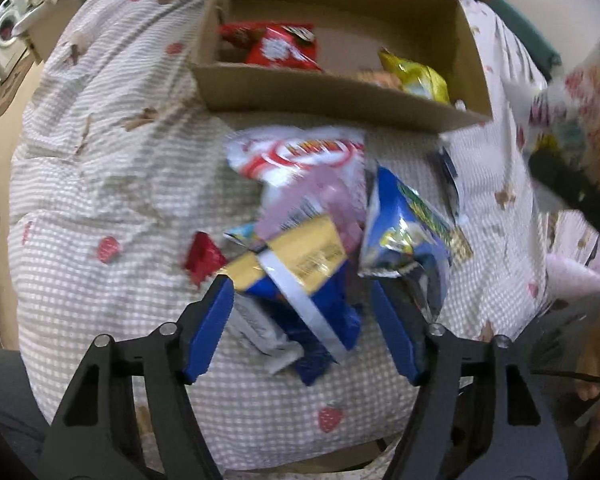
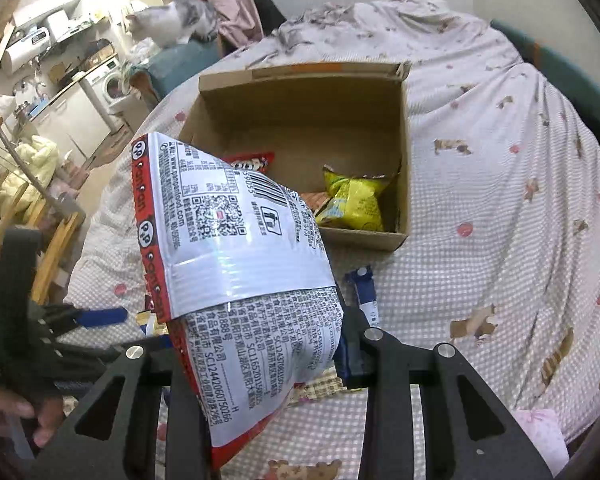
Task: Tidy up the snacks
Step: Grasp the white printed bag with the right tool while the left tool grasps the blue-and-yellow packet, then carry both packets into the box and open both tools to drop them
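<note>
A: We find the right gripper [image 2: 268, 360] clamping the white bag [image 2: 236, 264] above the bed [image 2: 480, 240], short of the box [image 2: 300, 120].

B: Left gripper [image 1: 300, 320] gapes over the pile [image 1: 312, 240]. We judge the bag may catch the box rim.

Hidden / blurred bits, both wrist views

Snack pile [image 1: 312, 216] is smeared by motion blur; labels can't be read. Red pack [image 2: 248, 162] in the cardboard box [image 2: 404, 128] is mostly covered by the white-and-red bag [image 2: 236, 248], which also hides the right gripper [image 2: 272, 364] fingertips. Held bag in left view [image 1: 576, 100] is blurred and cut by frame edge.
</note>
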Demonstrator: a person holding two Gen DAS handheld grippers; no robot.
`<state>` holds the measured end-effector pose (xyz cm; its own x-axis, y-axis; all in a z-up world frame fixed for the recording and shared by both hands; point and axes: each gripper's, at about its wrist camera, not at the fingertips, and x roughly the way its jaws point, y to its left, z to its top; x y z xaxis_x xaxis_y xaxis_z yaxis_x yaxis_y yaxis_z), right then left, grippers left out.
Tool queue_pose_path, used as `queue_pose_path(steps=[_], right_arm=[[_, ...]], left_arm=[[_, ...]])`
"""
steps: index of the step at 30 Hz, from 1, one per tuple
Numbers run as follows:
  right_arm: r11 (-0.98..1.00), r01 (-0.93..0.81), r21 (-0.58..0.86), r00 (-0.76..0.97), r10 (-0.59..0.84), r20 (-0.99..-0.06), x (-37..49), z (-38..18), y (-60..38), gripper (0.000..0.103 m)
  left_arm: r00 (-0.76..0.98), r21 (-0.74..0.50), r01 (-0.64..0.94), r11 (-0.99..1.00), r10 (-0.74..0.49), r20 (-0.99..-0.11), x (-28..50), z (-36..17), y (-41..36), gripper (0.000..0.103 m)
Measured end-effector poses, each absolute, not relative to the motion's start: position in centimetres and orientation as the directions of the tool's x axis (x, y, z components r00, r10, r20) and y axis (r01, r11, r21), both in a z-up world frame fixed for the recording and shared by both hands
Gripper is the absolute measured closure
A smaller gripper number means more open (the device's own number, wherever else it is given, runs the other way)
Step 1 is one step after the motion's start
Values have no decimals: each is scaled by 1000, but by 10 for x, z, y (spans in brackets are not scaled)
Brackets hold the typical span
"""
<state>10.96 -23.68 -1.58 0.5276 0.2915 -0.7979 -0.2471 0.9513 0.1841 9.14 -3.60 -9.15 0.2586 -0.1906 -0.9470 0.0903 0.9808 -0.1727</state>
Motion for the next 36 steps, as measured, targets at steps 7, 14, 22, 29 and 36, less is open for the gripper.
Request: queue_pose_path(steps=[7,14,22,29,36], right_arm=[[948,-252,196,558,307,-771,99,-7,-243,68],[966,-212,147,651,252,-716,86,14,-256,68],[986,-114,124,718,168,-676,80,28,-286,68],[995,-25,101,763,85,-641,77,41,-308,68],[994,51,98,791,20,-612,86,53,-329,68]], left_arm=[[223,-146,73,987,-159,-962,95,-113,-52,68],[225,-160,70,985,-172,-959,94,-112,-61,92],[323,-140,93,986,-163,-932,86,-69,-53,93],[433,-120,101,988,-152,-888,98,-26,-43,93],[484,-93,113,989,-137,-864,115,-7,-41,93]])
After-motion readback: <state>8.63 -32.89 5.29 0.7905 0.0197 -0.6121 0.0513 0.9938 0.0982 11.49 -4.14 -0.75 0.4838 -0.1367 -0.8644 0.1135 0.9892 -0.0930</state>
